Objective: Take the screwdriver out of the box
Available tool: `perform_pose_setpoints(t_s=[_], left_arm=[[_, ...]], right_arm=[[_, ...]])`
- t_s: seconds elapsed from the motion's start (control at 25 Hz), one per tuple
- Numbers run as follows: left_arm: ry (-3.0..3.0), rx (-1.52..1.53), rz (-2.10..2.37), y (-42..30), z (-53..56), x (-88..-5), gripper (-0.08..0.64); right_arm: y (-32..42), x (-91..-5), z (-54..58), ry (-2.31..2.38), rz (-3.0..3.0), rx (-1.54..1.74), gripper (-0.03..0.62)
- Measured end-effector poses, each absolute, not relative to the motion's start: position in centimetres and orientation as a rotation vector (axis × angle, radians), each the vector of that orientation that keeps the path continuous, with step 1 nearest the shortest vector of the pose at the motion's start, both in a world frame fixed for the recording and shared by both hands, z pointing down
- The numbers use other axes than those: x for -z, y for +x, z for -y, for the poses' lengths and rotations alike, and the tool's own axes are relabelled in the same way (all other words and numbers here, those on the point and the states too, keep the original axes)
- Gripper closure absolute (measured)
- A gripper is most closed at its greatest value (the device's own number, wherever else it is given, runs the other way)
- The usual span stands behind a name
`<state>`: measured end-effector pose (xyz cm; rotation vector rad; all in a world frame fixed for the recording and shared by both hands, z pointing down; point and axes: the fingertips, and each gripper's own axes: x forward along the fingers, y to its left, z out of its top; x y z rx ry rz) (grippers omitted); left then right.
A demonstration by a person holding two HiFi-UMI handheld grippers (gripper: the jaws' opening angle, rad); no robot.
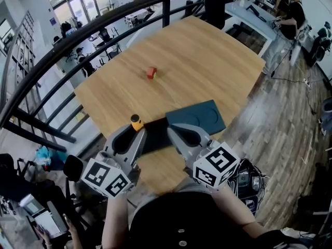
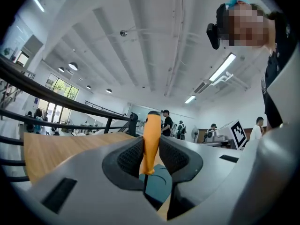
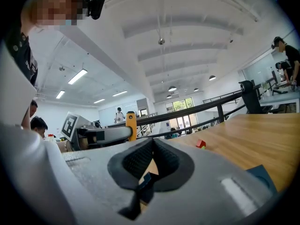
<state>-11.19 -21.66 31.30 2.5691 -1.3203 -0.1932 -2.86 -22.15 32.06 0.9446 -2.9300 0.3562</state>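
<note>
My left gripper (image 1: 139, 134) is shut on the screwdriver (image 1: 136, 122), whose orange handle (image 2: 151, 139) stands upright between the pads. Its thin shaft points down over the box. The dark teal box (image 1: 199, 117) lies flat on the wooden table (image 1: 207, 61) near its front edge, and shows below the left jaws as a teal patch (image 2: 157, 184). My right gripper (image 1: 172, 133) sits just right of the left one, at the box's near left edge. Its pads (image 3: 140, 161) are pressed together with nothing seen between them. The right gripper view also shows the screwdriver (image 3: 131, 124) and a corner of the box (image 3: 261, 176).
A small red block (image 1: 151, 72) sits mid-table, also seen in the right gripper view (image 3: 200, 144). A black railing (image 1: 78, 40) curves round the table's far and left sides. A person works at desks (image 1: 290, 7) at the far right. A bag (image 1: 248, 179) lies on the floor by my right side.
</note>
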Motion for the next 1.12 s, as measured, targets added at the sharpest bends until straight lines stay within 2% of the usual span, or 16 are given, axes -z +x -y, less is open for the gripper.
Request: perform_pose_setpoints(t_s=[0.44, 1.12], left_arm=[[2.539, 0.372, 1.253, -12.0, 19.3, -31.7, 0.442], [2.54, 0.386, 1.192, -12.0, 18.2, -32.8, 0.442]], right_arm=[[-3.2, -32.2, 20.8, 0.972, 2.957, -0.385, 0.595], [-2.8, -32.7, 20.1, 0.996, 2.946, -0.357, 0.595]])
